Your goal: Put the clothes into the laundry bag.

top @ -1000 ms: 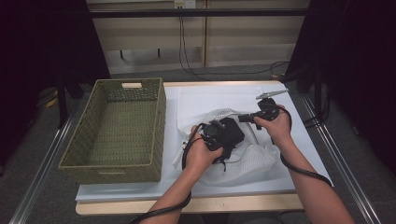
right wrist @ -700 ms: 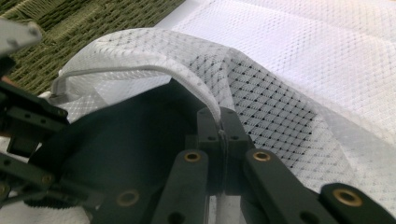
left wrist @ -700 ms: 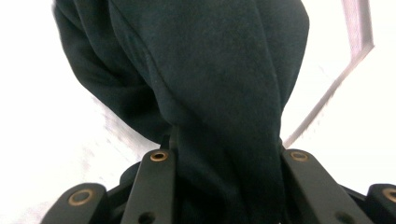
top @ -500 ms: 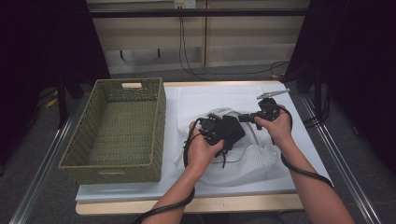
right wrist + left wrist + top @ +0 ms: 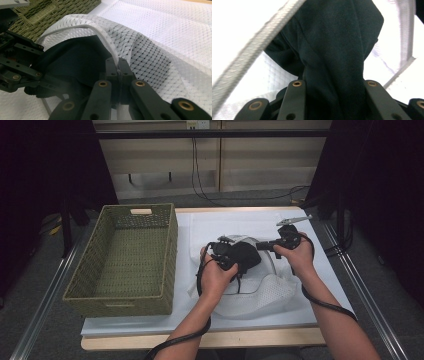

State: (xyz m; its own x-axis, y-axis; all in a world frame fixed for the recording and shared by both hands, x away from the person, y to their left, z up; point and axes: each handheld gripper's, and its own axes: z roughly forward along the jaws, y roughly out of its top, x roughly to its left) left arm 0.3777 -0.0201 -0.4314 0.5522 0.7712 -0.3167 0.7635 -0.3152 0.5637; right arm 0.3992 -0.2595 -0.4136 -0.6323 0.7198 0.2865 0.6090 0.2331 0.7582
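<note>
**Dark cloth at the mouth of a white mesh bag**

Nearest the person, both forearms come in over the front edge of the table (image 5: 200, 340), each trailing a black cable. A white mesh bag (image 5: 260, 295) lies on the white table cover just ahead of them, between the two hands.

The left gripper (image 5: 223, 256) sits over the bag's open end, and a bunched dark cloth (image 5: 247, 256) lies at its tip. In the left gripper view the cloth (image 5: 332, 50) fills the gap between the two black jaws, which stand partly apart and pinch the fold from both sides. The bag's white rim (image 5: 249, 55) crosses that view slantwise in front of the cloth, with the mesh behind it.

The right gripper (image 5: 267, 245) points left toward the other one and meets the bag's edge beside the cloth. In the right gripper view its jaws are pressed together on the bag's thin white rim (image 5: 110, 53), holding the mouth up. The dark cloth (image 5: 75, 62) sits inside the opening just left of the grip, and the left gripper (image 5: 20, 67) shows at the far left against it. The mesh (image 5: 160, 52) slopes away to the right.

Farther left on the table stands a green woven basket (image 5: 170, 245), well apart from the bag. Beyond the table are a pale wall panel and hanging cables.
</note>
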